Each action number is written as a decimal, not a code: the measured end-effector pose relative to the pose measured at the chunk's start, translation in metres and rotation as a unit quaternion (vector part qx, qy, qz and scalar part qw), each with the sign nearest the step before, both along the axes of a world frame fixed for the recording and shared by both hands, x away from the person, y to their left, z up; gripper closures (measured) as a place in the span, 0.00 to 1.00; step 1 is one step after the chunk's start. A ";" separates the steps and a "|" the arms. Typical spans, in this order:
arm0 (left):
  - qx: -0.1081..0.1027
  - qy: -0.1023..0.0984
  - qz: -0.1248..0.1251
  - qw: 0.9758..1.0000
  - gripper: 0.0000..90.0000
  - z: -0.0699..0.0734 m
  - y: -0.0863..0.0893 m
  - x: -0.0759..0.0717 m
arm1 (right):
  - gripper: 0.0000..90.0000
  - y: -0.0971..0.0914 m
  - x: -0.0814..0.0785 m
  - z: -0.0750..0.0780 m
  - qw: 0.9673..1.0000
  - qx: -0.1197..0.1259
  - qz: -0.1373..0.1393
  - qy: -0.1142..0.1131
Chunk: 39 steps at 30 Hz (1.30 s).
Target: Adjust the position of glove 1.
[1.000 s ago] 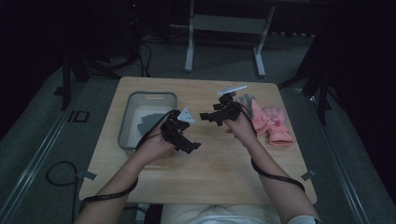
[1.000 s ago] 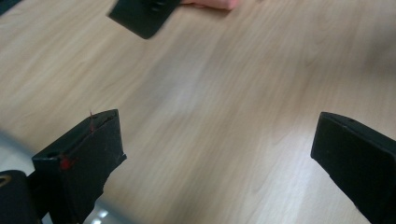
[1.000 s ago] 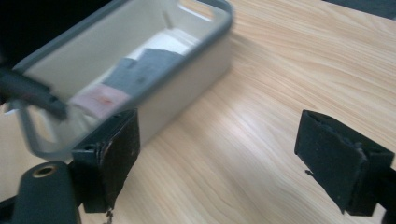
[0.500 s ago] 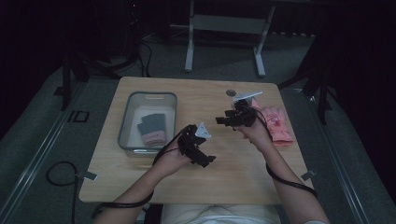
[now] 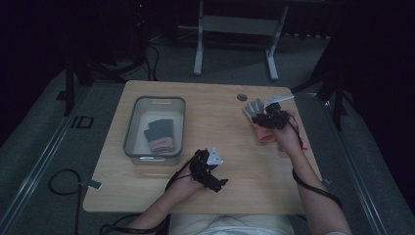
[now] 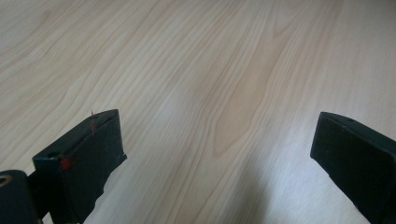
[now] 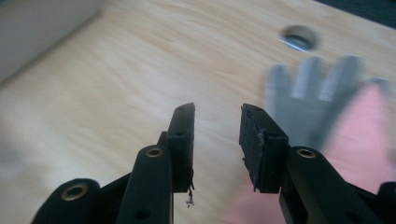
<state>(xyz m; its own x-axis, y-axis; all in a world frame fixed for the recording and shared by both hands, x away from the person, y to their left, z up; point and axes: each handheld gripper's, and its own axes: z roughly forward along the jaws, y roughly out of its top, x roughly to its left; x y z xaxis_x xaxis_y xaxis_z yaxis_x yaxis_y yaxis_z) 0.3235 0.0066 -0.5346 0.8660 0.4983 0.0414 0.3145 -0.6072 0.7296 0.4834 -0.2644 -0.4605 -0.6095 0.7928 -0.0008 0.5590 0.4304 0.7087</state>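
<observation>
Grey and pink gloves lie in a small pile at the far right of the wooden table (image 5: 230, 122). Your right gripper (image 5: 272, 117) hovers over that pile, and its jaws have just been closing to a narrow gap with nothing between them. In the right gripper view, the grey glove (image 7: 310, 98) lies flat just ahead and to the right of the jaw tips, fingers spread away from you, on top of a pink glove (image 7: 359, 135). To pick it up cleanly, I would judge you should shift the jaws right and forward until one straddles the grey cuff, then lower and pinch only that layer. Your left gripper (image 5: 208, 169) rests open wide above bare wood, near you. The grey bin (image 5: 132, 132), well to the left, already holds a dark glove with a pink cuff (image 5: 159, 134).
</observation>
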 end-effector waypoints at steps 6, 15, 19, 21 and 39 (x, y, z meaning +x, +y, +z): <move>0.010 -0.011 0.026 1.000 0.02 -0.015 0.010 -0.010 | 0.74 -0.023 0.019 -0.006 0.999 -0.020 -0.026 0.005; -0.027 -0.008 0.055 0.998 0.03 -0.022 0.018 -0.019 | 0.70 -0.022 0.052 -0.026 0.999 -0.036 -0.028 0.018; -0.027 -0.004 0.053 0.998 0.03 -0.026 0.017 -0.023 | 0.68 -0.018 0.063 -0.045 0.997 -0.064 -0.030 0.038; -0.017 -0.005 0.050 0.999 0.03 -0.027 0.016 -0.023 | 0.68 -0.018 0.065 -0.052 0.996 -0.076 -0.031 0.041; -0.028 -0.035 0.049 0.998 0.03 -0.026 0.019 -0.030 | 0.98 -0.008 0.036 -0.023 0.997 -0.006 -0.079 0.017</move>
<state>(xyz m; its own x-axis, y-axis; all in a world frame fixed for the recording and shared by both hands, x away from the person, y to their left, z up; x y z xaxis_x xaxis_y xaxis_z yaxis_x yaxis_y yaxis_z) 0.2931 0.0252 -0.5608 0.8086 0.5840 0.0708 0.3170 -0.5339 0.7838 0.5196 -0.2724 -0.4833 -0.4766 0.8791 0.0069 0.6435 0.3436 0.6840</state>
